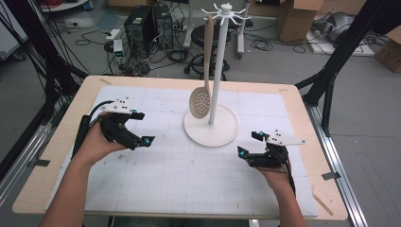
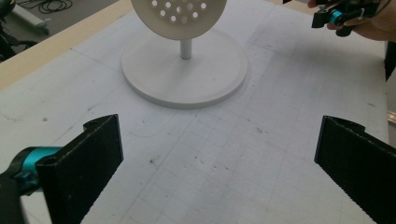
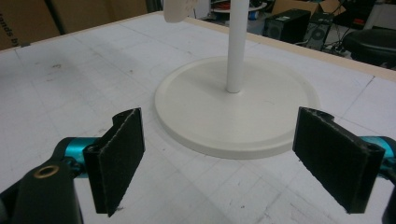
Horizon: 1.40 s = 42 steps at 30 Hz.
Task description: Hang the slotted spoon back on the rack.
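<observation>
The left gripper (image 1: 140, 127), black with teal-tipped jaws and a grey three-cornered plate on top, hovered over the white gridded mat (image 1: 165, 175) that covered the light wooden table (image 1: 61, 137). Its jaws stood wide apart and held nothing; in the left gripper view bare mat lay between them. Ahead of it and toward the right gripper stood the white utensil stand with a round flat base (image 1: 211, 127) and a slim upright pole (image 1: 219, 71) topped by a ring of small hooks (image 1: 226, 11).

From one of those hooks a beige perforated skimmer spoon (image 1: 201, 101) hung by its long handle, bowl down, just beside the pole on the left gripper's side, its bowl clear of the base. In the left gripper view the holed bowl (image 2: 180, 16) hung straight ahead, above the base (image 2: 184, 74).

The right gripper (image 1: 249, 144), of the same build, was likewise spread wide and empty, with nothing between its jaws. The stand's base (image 3: 238, 105) lay just ahead of it, near but apart, with the pole (image 3: 236, 46) rising from its middle. Each gripper was gripped by a hand, the left hand (image 1: 97, 142) and the right hand (image 1: 274, 175), forearms reaching in from the table's near edge.
</observation>
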Motion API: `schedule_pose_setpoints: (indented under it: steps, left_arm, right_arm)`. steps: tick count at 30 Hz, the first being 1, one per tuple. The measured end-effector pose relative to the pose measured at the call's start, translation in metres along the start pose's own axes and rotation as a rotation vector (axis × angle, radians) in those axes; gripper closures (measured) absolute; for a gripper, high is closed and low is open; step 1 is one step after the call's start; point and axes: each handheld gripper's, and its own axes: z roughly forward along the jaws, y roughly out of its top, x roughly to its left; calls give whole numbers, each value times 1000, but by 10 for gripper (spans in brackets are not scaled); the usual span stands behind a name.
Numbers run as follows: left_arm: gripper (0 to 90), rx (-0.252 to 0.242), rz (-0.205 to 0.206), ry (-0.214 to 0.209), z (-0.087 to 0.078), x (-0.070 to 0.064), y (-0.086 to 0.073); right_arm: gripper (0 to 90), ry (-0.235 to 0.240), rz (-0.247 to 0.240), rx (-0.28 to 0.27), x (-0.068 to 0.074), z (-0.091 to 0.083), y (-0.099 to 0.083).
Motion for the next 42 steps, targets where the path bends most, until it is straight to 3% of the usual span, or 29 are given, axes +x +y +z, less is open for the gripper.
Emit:
schedule_pose_setpoints:
  steps: [7,15,18,21,42]
  left_arm:
    - [17,-37,-14,5,0,-3,-25]
    - [17,-77,-25,-19,5,-9,-51]
    - [17,-58,-17,8,7,-10,-56]
    - [17,-80,-23,-20,9,-13,-63]
    - [17,-67,-39,-7,9,-8,-71]
  right_arm:
    - [161,4,-2,7,1,1,0]
    - [161,16,-17,35,4,2,-3]
    - [161,16,-9,26,4,1,-4]
    - [161,16,-13,26,3,2,-4]
    - [161,15,-17,49,4,3,-5]
